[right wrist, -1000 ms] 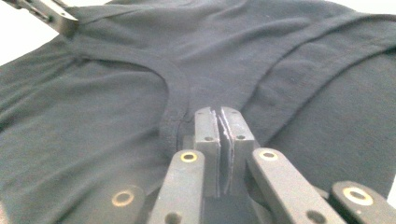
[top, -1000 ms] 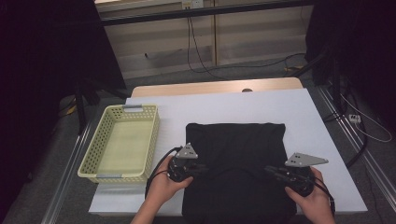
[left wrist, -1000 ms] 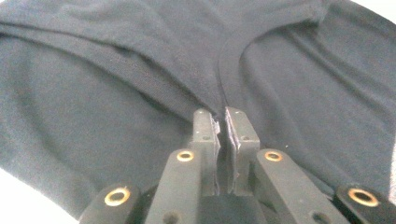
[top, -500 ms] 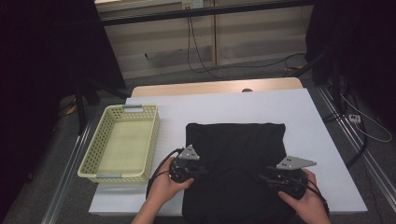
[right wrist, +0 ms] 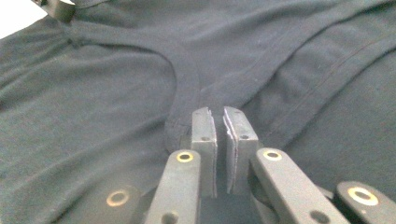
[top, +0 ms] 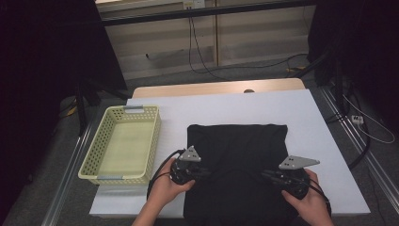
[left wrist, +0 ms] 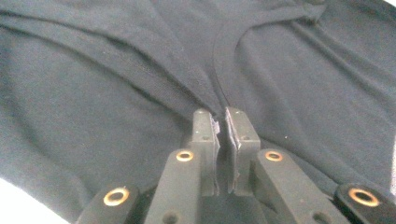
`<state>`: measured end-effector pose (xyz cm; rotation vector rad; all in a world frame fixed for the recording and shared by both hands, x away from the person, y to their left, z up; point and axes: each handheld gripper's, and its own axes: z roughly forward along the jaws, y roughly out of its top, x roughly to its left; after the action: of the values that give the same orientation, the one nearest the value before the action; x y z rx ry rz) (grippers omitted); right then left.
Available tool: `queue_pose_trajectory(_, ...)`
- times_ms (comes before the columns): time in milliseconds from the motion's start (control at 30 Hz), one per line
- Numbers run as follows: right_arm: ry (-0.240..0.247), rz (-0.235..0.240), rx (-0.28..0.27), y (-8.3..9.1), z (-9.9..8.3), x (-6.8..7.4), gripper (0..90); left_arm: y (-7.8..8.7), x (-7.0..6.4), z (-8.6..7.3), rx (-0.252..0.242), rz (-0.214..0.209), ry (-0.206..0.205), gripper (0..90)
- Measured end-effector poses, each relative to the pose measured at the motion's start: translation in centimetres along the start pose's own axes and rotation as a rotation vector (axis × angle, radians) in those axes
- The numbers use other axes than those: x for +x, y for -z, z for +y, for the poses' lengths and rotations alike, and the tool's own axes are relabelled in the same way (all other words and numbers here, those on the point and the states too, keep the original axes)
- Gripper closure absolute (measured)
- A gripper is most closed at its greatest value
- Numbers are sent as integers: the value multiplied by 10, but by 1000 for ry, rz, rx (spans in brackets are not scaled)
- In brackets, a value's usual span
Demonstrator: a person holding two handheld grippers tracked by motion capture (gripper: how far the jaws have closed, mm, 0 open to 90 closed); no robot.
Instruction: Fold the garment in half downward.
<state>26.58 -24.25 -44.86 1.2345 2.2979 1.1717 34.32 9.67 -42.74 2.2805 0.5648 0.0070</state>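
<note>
A black garment (top: 237,146) lies flat on the white table (top: 235,108), its near edge reaching the table's front. In the high view my left gripper (top: 206,172) rests on the garment's left part, pointing inward. The right gripper (top: 266,174) rests on its right part and faces the left one. In the left gripper view the left gripper (left wrist: 222,114) is shut, with a pinch of black cloth (left wrist: 140,70) at its tips beside the curved neckline seam. In the right gripper view the right gripper (right wrist: 219,114) is shut on the cloth (right wrist: 303,93) next to the neckline band (right wrist: 180,88).
A pale yellow perforated basket (top: 109,165) stands at the table's left side, with nothing in it. Bare white table lies behind and to the right of the garment. Cables trail from both grippers, and metal rails run along both table sides.
The right gripper has moved left, inward over the garment towards the left gripper. The left gripper has hardly moved.
</note>
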Motion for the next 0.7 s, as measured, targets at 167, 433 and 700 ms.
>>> queue_pose_trajectory(167,0,14,-35,8,1,0,847,7,-1,3,-19,-9,-2,838)
queue_pose_trajectory(433,-31,28,-105,23,3,-4,847,18,-5,8,-37,0,-20,837)
queue_pose_trajectory(700,-38,21,-143,32,4,-6,847,21,-7,10,-31,-5,-26,836)
